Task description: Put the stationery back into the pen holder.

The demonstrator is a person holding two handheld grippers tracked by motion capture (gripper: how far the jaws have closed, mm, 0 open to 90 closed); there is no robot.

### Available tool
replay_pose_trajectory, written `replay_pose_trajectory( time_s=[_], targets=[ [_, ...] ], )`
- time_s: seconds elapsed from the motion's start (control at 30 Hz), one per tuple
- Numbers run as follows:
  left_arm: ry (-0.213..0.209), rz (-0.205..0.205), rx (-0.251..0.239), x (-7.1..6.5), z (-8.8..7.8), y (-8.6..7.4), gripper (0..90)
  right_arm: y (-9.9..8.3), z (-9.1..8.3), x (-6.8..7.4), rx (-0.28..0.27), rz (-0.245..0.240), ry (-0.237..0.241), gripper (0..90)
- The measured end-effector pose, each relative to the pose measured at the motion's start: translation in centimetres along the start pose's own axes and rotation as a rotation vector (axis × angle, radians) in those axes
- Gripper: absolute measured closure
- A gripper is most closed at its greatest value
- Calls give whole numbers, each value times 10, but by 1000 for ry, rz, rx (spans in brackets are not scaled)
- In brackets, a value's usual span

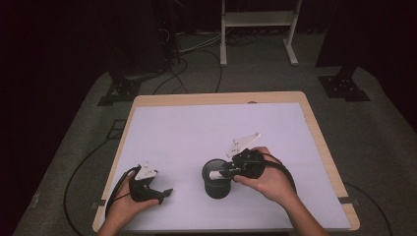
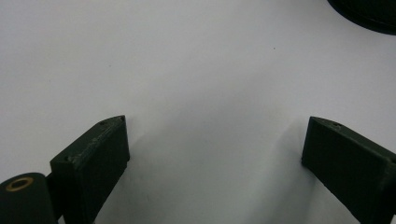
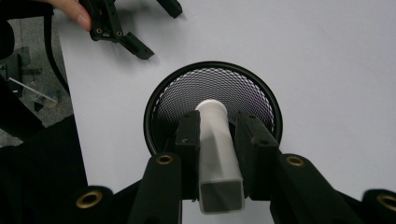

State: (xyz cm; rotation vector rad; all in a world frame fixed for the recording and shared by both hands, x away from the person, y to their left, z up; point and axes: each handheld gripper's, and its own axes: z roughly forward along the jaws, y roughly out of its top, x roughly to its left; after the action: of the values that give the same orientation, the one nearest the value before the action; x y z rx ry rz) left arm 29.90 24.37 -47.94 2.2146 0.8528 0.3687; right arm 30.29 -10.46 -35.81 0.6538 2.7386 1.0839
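One small white tube, seemingly light, stiff and smooth, sits clamped mid-length in the right tool over the mesh cup, while the left tool gapes empty.

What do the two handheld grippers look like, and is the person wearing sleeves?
Both the left gripper and the right gripper are black, each topped by a pale grey three-cornered plate and trailing a black cable. The left gripper's fingers are flat, blocky black pads; brass-coloured rings sit at the joints. No sleeves show: the forearms are bare.
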Motion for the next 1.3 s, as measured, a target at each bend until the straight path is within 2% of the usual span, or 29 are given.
replay_pose_trajectory(
  time_s=[0.1, 0.4, 0.67, 0.83, 1.17, 1.3],
  targets=[
    [0, -1, 0, 0, 0, 0, 67, 4, 4, 1, -8, -15, -2, 766],
    [0, -1, -1, 0, 0, 0, 67, 10, 11, -1, -12, -22, -3, 772],
    [0, -2, -1, 0, 0, 0, 66, 3, 4, -7, -26, 14, -25, 754],
    [0, -2, -1, 0, 0, 0, 66, -4, -2, -12, -39, 27, -53, 671],
    [0, -3, -1, 0, 0, 0, 67, -20, -10, -27, -74, 37, -97, 409],
    [0, -3, -3, 0, 0, 0, 67, -24, -11, -31, -86, 34, -112, 369]
  ],
)
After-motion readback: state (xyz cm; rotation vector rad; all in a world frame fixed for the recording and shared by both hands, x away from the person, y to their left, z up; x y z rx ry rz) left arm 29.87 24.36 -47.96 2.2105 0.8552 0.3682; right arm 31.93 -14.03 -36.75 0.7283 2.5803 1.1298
